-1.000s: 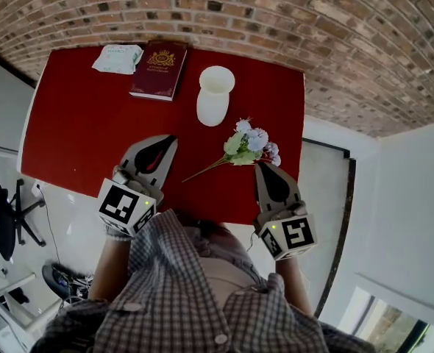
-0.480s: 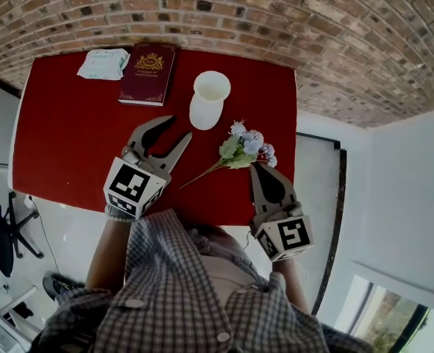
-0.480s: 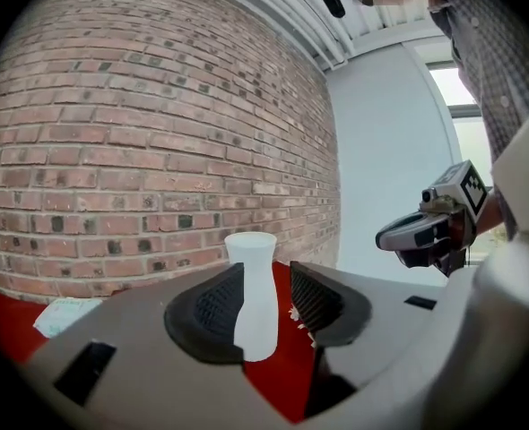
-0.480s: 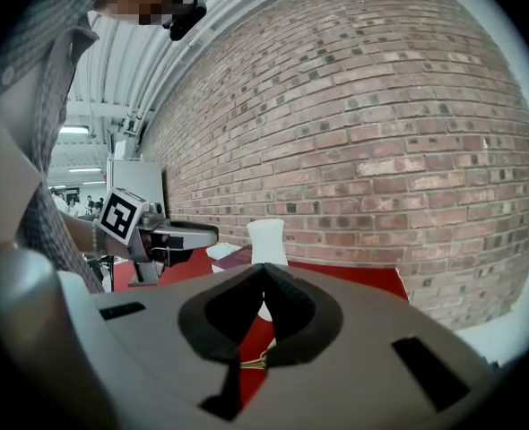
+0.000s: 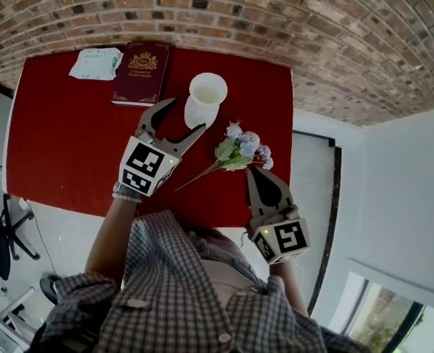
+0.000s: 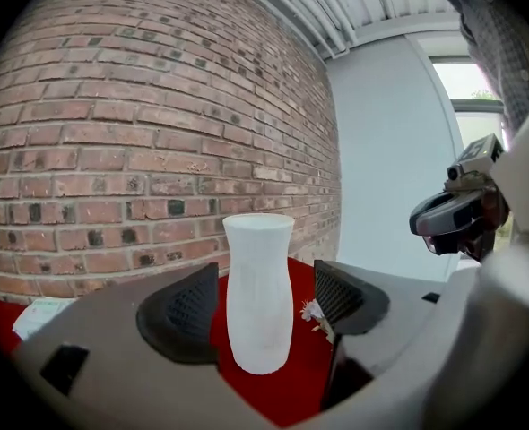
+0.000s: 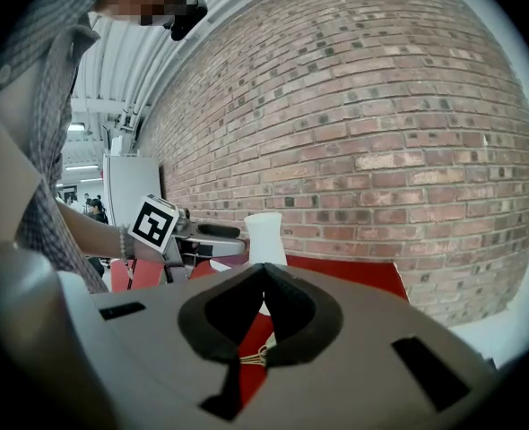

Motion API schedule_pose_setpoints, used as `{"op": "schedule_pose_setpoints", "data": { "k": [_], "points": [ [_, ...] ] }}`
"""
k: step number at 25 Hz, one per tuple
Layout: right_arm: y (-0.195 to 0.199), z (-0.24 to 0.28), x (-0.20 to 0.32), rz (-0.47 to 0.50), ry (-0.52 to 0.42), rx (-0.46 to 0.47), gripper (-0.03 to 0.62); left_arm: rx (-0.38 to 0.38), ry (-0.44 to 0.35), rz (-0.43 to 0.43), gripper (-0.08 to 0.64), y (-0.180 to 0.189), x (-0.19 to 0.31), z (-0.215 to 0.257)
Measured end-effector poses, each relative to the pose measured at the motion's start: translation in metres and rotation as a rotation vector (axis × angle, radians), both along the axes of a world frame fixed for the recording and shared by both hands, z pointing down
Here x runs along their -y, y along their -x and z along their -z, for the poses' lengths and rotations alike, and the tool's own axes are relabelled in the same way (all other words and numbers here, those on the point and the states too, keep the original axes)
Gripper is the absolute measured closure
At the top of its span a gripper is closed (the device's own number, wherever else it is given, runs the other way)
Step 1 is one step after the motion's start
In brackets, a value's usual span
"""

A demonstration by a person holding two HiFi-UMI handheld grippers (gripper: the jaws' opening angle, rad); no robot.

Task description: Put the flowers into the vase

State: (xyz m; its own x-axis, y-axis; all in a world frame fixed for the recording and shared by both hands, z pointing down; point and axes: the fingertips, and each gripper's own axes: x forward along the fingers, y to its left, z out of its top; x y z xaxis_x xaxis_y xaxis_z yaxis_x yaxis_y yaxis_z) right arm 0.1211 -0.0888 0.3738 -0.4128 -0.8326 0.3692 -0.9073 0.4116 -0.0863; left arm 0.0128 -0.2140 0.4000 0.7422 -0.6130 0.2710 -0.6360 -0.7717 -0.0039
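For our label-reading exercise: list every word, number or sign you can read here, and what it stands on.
No text can be read.
Maroon book: gold crest and lettering, too small to read.
White packet: green print, too blurred to read.
Marker cubes: black-and-white square patterns, no words.

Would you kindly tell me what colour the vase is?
The vase is white, clearest in the left gripper view.

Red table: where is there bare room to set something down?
The table is bare across its left half, below the packet and book. It is crowded toward the right, around the vase and flowers.
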Motion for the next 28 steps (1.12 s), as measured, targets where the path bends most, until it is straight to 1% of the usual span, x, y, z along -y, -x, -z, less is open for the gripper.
{"op": "schedule_pose_setpoints", "data": {
  "k": [2,5,9,12,14,17,20,23,25,28],
  "points": [
    [-0.001,-0.001,0.0,-0.005,0.01,0.0,0.586,0.004,0.003,0.002,0.227,-0.005,0.006,-0.004],
    [-0.002,0.002,0.003,-0.009,-0.027,0.017,0.586,0.007,0.01,0.009,0.215,-0.013,0.016,-0.01],
    [-0.004,0.0,0.002,-0.01,-0.021,0.017,0.586,0.01,0.024,0.01,0.205,-0.021,0.026,-0.019],
    [-0.006,-0.003,-0.001,-0.013,0.0,0.006,0.586,-0.003,0.029,0.009,0.204,-0.028,0.033,-0.021],
    [-0.008,-0.004,-0.001,-0.019,-0.002,0.011,0.586,-0.004,0.031,0.005,0.204,-0.031,0.037,-0.023],
    [-0.01,-0.007,-0.002,-0.027,0.002,0.014,0.586,0.005,0.032,-0.007,0.204,-0.036,0.04,-0.026],
    [-0.013,-0.012,-0.003,-0.034,0.019,0.009,0.586,0.036,0.02,-0.013,0.206,-0.037,0.041,-0.03],
    [-0.014,-0.022,-0.004,-0.037,0.054,-0.013,0.586,0.06,-0.003,-0.017,0.224,-0.037,0.041,-0.03],
    [-0.016,-0.033,-0.004,-0.045,0.102,-0.037,0.586,0.057,-0.009,-0.017,0.225,-0.037,0.041,-0.03],
    [-0.019,-0.052,-0.006,-0.07,0.187,-0.047,0.586,0.051,-0.013,-0.015,0.225,-0.037,0.041,-0.029]
  ]
}}
